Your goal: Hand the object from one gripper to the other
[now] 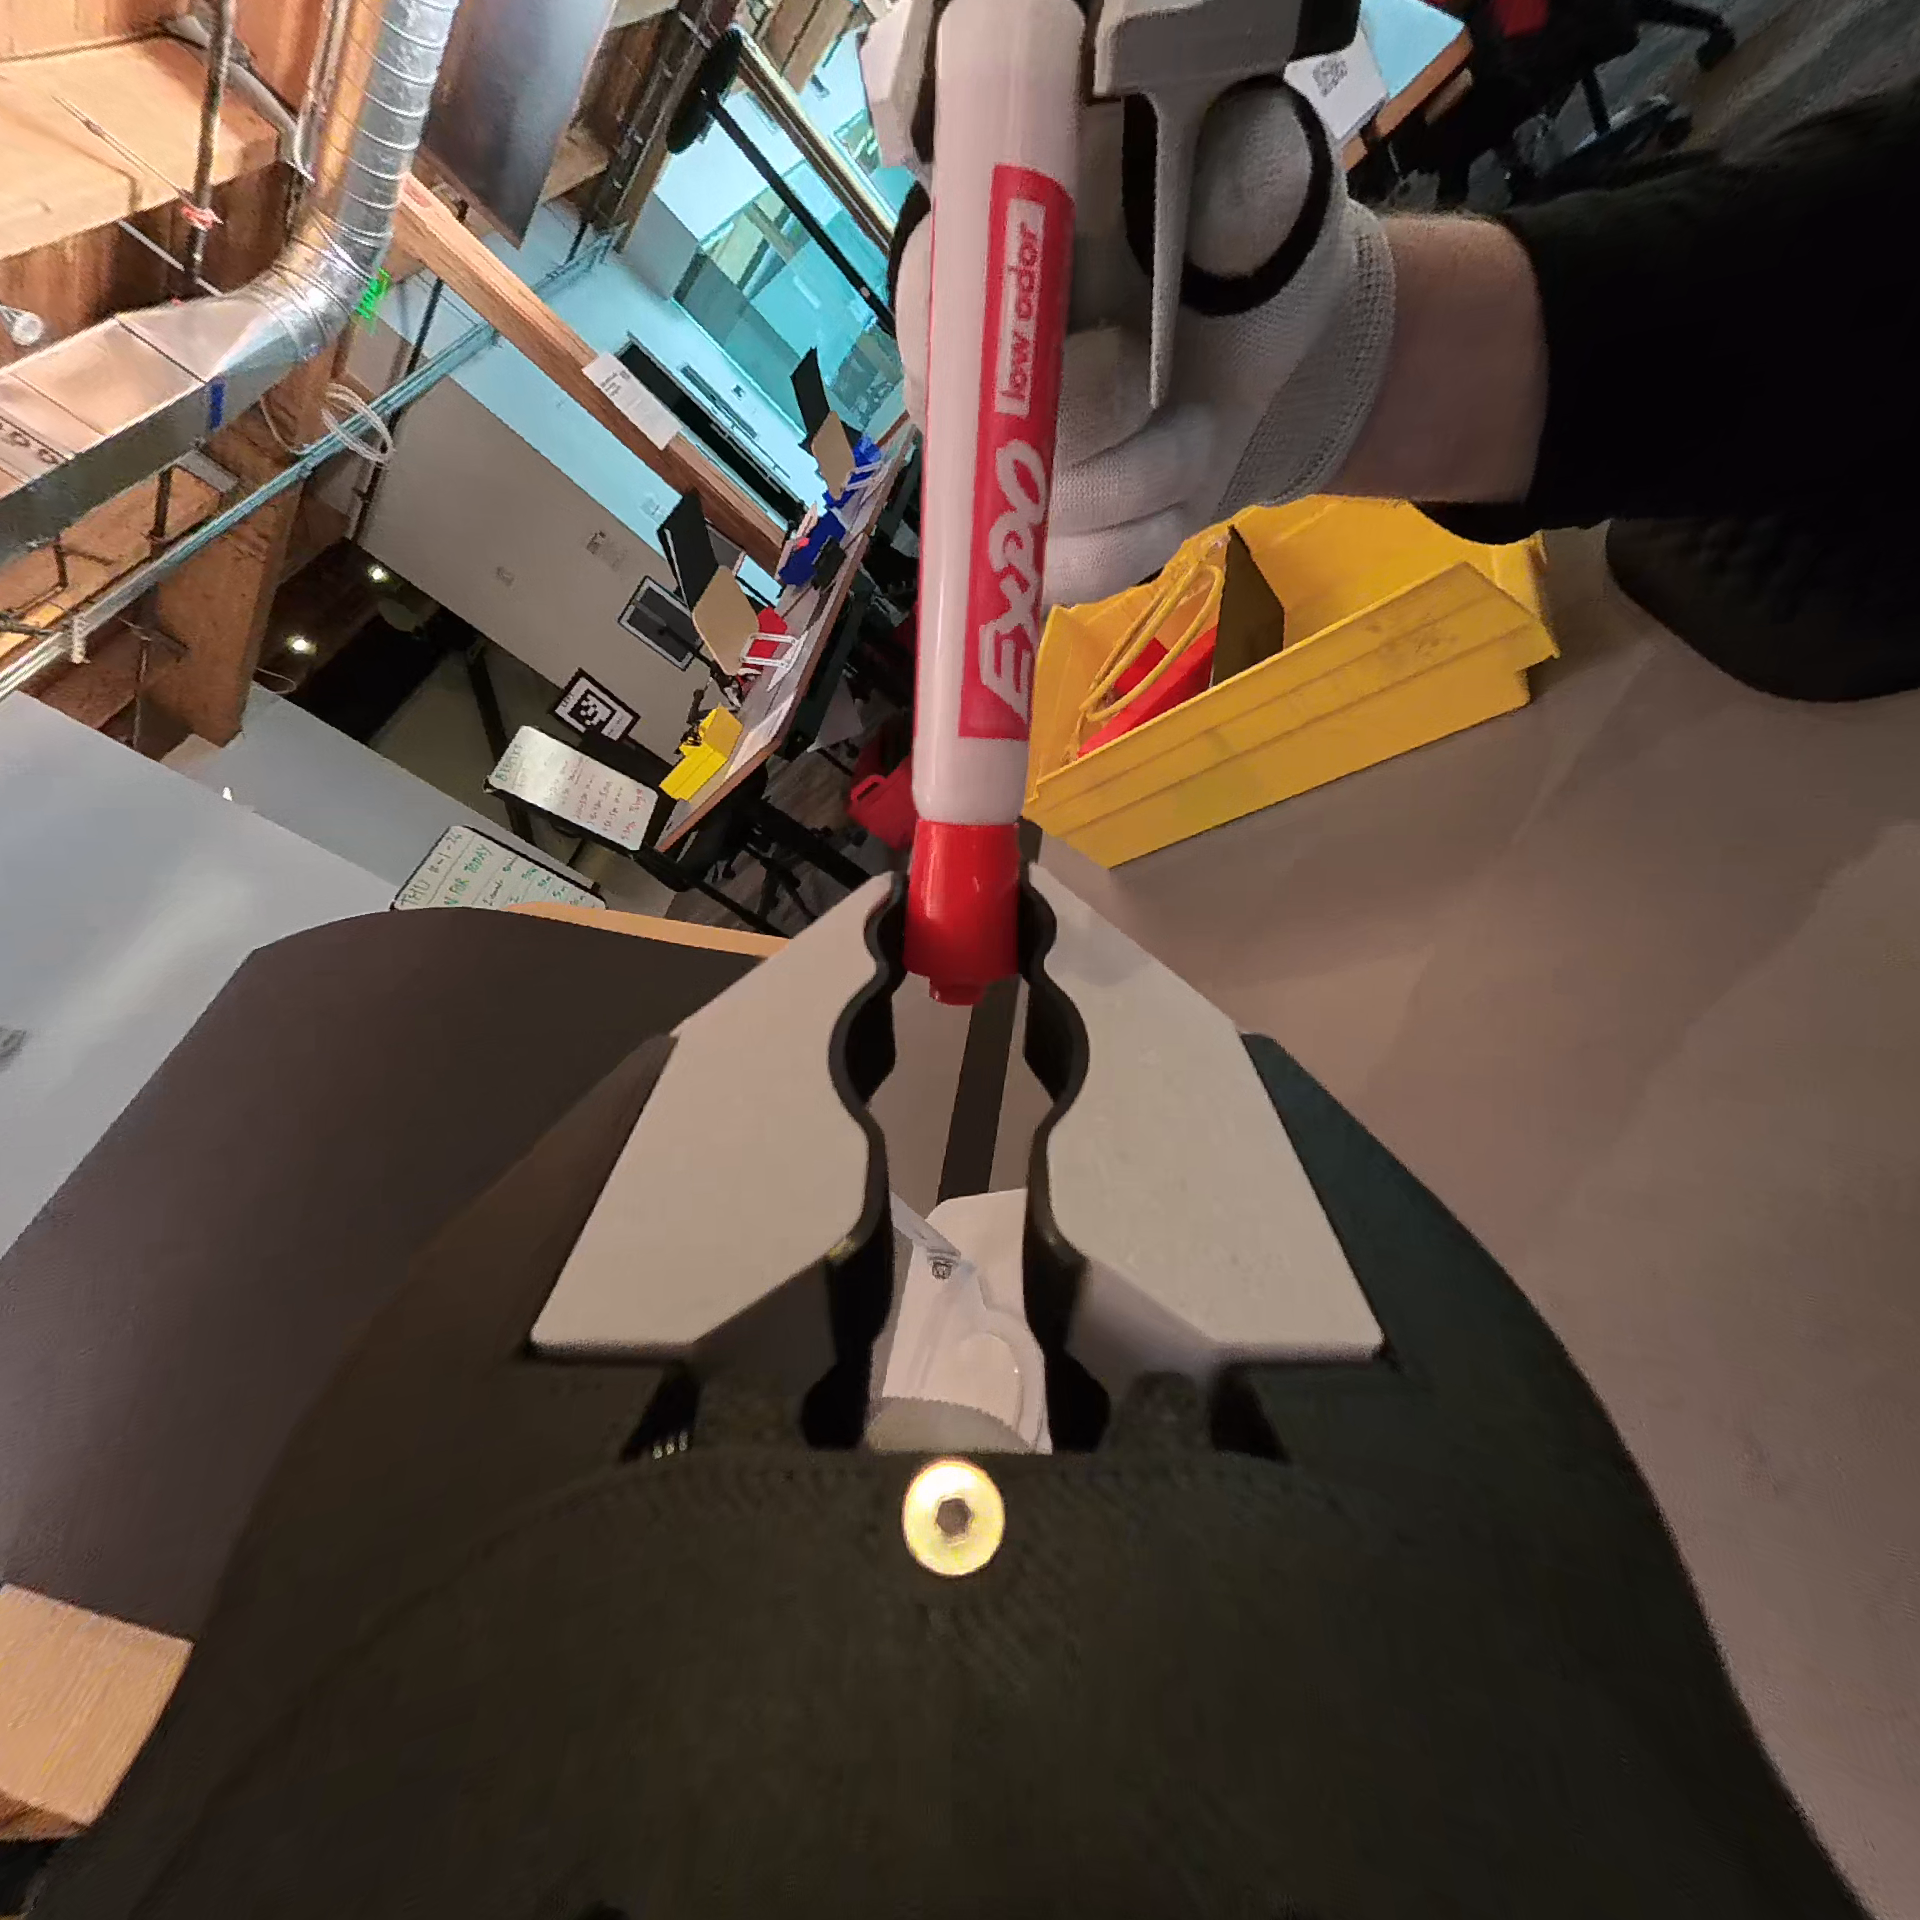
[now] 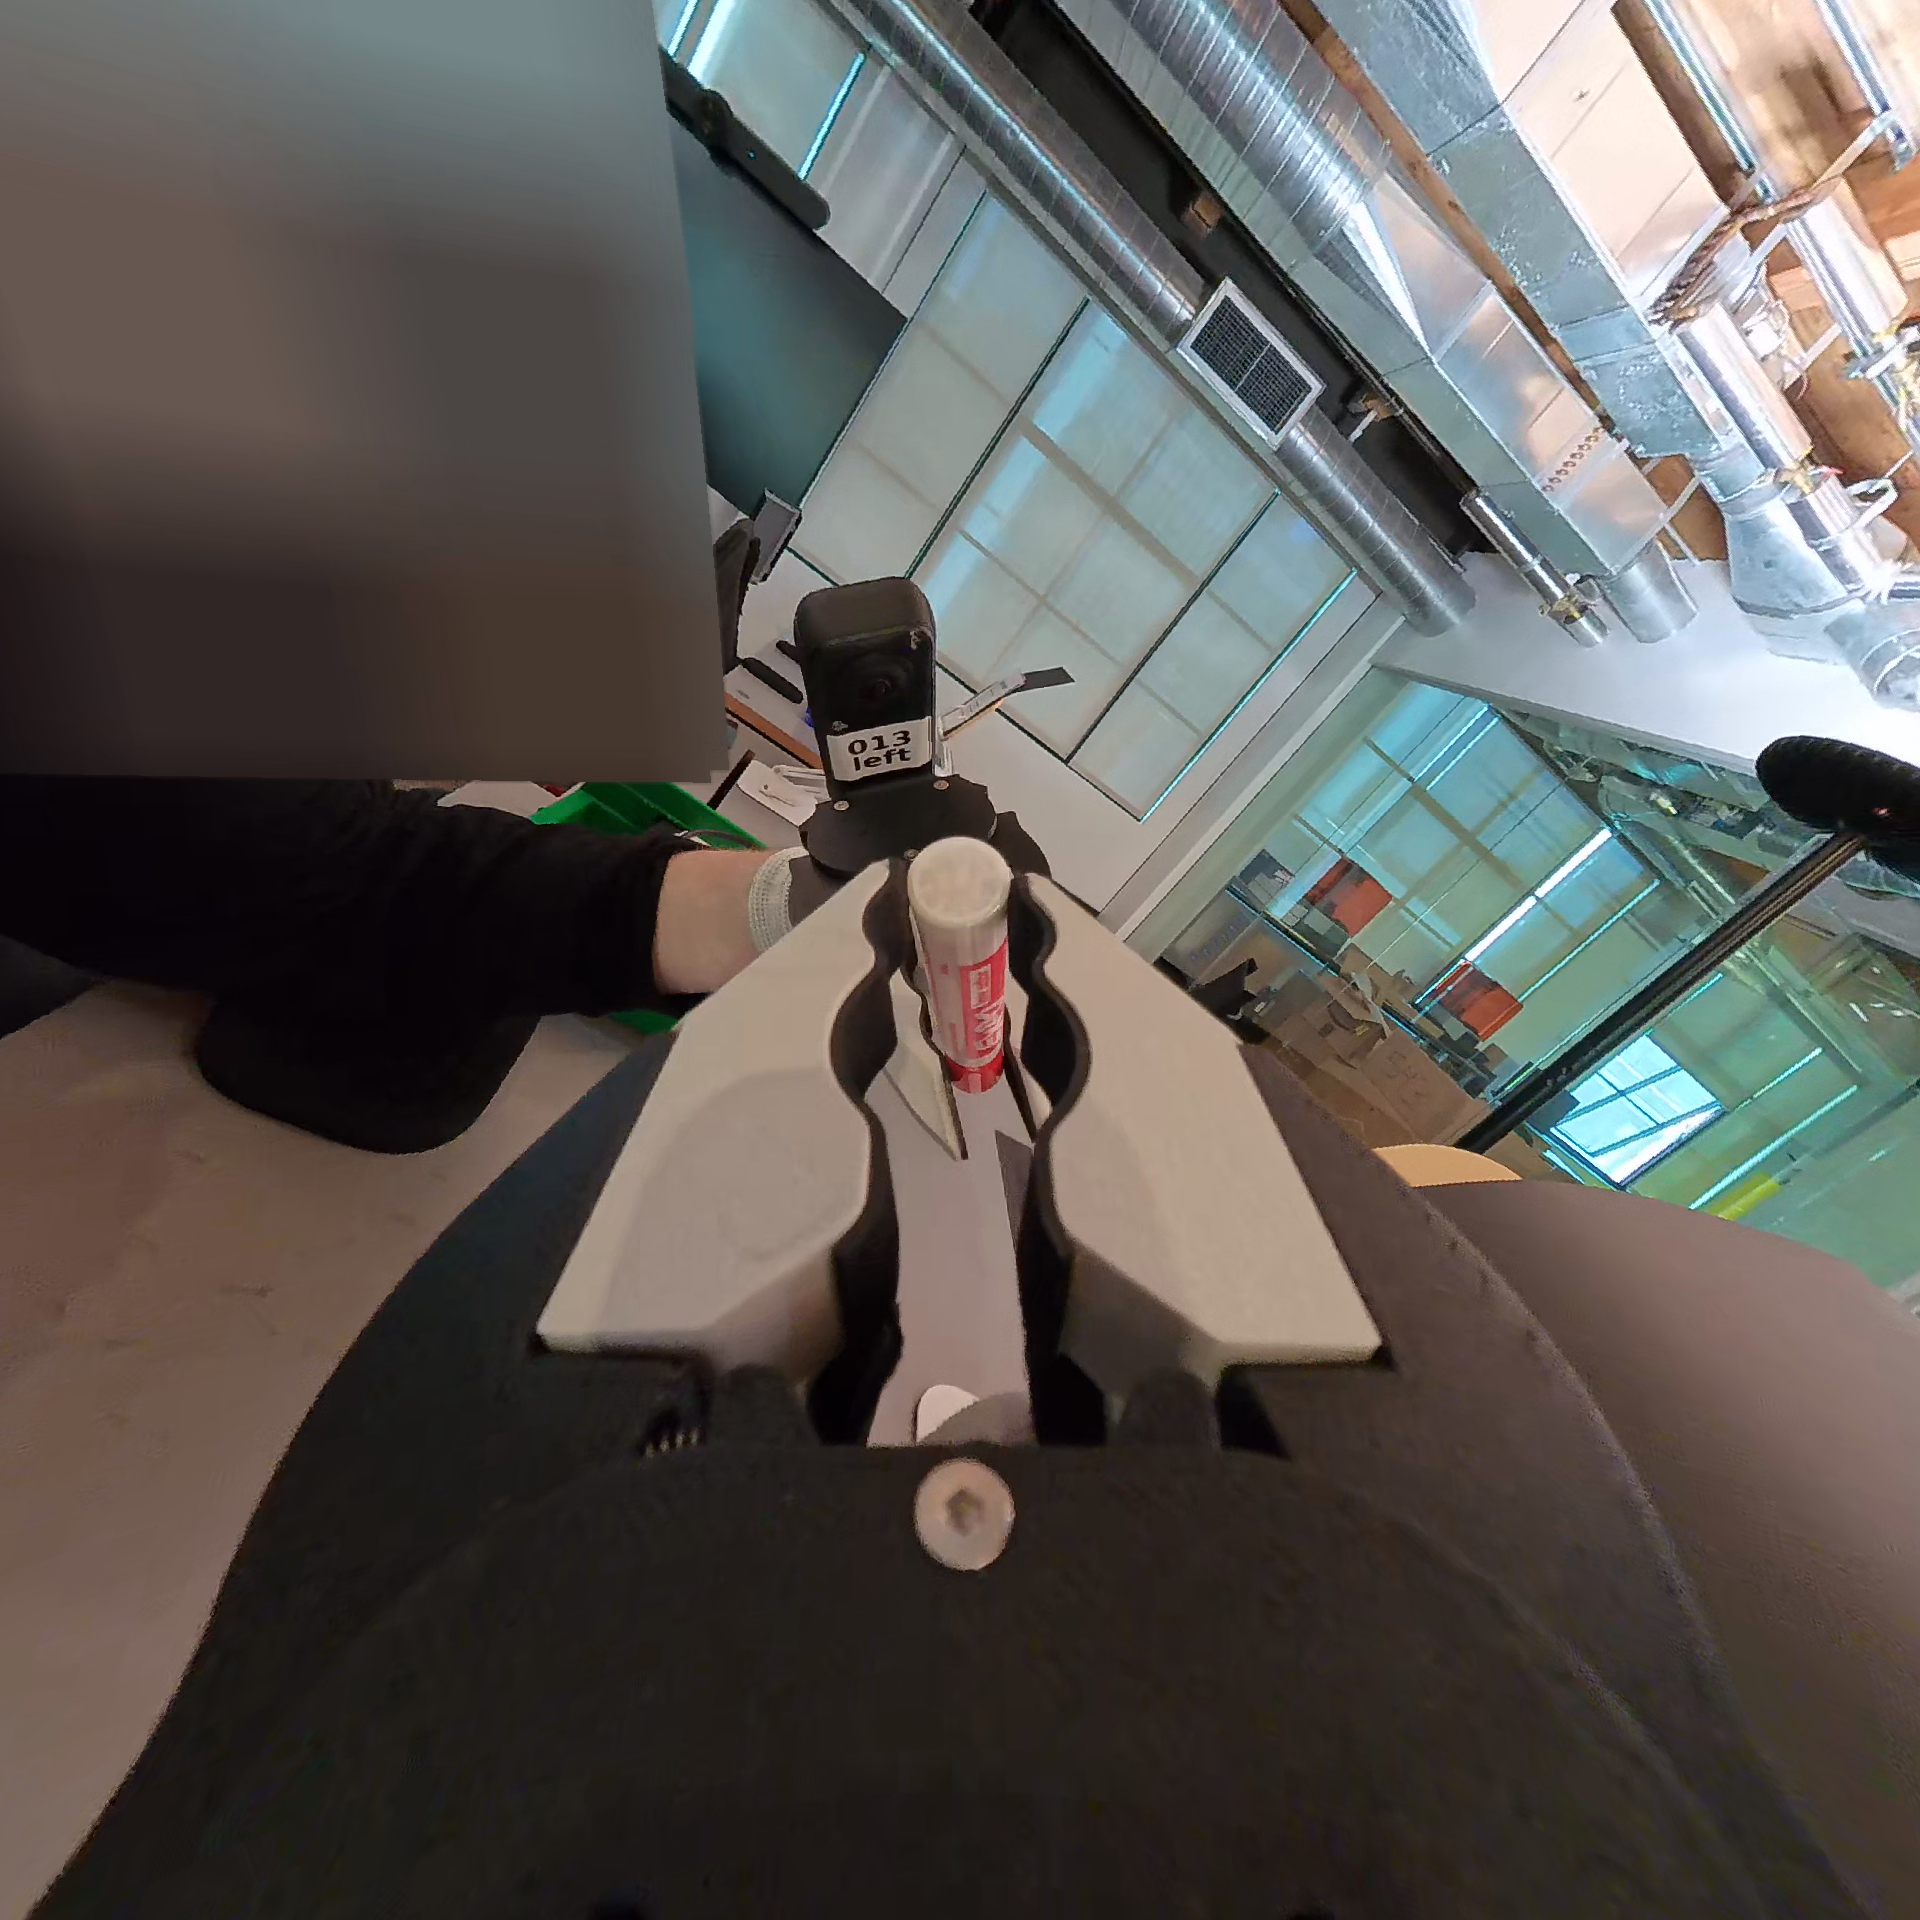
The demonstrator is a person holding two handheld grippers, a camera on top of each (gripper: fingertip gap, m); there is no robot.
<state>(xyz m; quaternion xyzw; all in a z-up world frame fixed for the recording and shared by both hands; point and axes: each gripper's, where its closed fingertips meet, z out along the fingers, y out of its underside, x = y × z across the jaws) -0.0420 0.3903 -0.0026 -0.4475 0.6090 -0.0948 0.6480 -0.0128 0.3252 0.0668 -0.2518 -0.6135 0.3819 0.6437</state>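
Marker [image 1: 982,499], white barrel w/ red label + red cap, held in the air between both grippers, both ends pinched at once. Cap end sits in the tip notch of the left gripper [image 1: 961,925]; its fingers [image 1: 769,1101] are nearly closed, black pads touching the red cap both sides. Barrel runs straight out fwd from the tips. Far end goes into the right gripper [image 1: 1013,62] at top of left wrist view, gloved hand [image 1: 1226,343] wrapped round its handle.

Right wrist view: right gripper [image 2: 958,935] clamped on the marker's [image 2: 966,977] flat white butt end, in the outermost notch, narrow gap only. Marker points down-away from the tips, toward left gripper's body; its cam [image 2: 868,675] faces back just beyond, sleeve + wrist [image 2: 707,925] left of it.

Yellow bin [image 1: 1309,686] on the tabletop [image 1: 1558,1039], past left gripper's tips, right of the marker, not touching.
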